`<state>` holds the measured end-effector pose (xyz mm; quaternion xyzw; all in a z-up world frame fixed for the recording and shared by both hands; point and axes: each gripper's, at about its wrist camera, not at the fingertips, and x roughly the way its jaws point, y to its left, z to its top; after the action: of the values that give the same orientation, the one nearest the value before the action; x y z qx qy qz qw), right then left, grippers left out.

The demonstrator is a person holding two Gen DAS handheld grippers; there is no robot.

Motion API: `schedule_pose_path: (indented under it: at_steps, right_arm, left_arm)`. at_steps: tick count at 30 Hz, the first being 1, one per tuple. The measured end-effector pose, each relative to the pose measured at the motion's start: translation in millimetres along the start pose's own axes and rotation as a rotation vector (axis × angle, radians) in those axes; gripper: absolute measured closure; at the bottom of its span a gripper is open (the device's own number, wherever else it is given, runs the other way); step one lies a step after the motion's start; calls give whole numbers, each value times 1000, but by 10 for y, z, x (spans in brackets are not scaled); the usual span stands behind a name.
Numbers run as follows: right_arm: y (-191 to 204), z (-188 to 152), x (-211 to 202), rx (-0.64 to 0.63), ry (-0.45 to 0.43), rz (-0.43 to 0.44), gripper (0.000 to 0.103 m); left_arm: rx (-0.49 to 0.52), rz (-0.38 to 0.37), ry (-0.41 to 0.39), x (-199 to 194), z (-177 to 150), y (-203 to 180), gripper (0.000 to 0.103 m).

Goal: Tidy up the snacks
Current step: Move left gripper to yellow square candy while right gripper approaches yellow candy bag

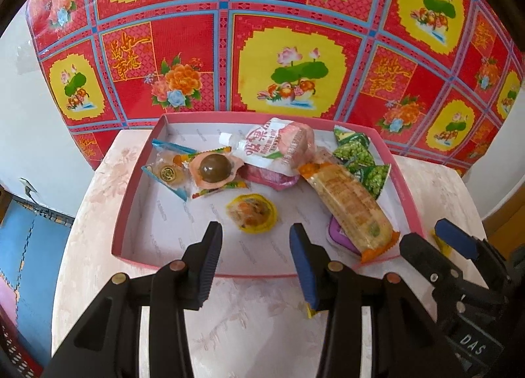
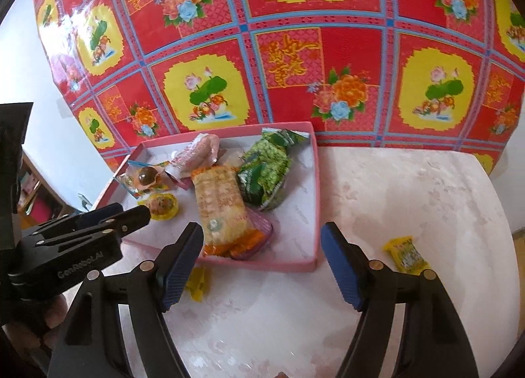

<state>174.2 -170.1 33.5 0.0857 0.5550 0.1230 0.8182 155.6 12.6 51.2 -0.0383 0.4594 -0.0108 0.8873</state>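
A pink shallow box [image 1: 131, 214] [image 2: 313, 201] on the pale round table holds several snacks: a long orange wafer pack [image 1: 351, 201] [image 2: 223, 210], green packs [image 1: 357, 161] [image 2: 265, 171], a white pouch [image 1: 272, 145], a brown ball sweet [image 1: 213, 168], a yellow round sweet [image 1: 252, 212] [image 2: 162, 206]. My left gripper [image 1: 256, 263] is open and empty over the box's near rim. My right gripper [image 2: 262, 266] is open and empty at the box's near right corner. A yellow packet [image 2: 407, 255] lies on the table to its right; another yellow packet [image 2: 197, 283] lies by its left finger.
A red floral cloth [image 1: 262, 33] hangs behind the table. The table edge [image 2: 505, 230] curves away at right. The right gripper shows at the right of the left wrist view [image 1: 456, 247]; the left gripper shows at the left of the right wrist view [image 2: 98, 224].
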Motion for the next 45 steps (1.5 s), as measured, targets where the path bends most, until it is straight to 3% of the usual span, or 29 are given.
schedule_pose_path:
  at_steps: [22,38,45]
  right_arm:
    - [-419,-285,-151,52,28,-113,27]
    - [-683,-437,-208,114,35,-125,27]
    - [-786,-473,-208,135,39,-128,27]
  left_arm:
    - [52,-4,33,-37,-291,-179,58]
    - [34,-57,87,61,-494,-185,58]
    - [77,-69,90,107,-514,-366,58]
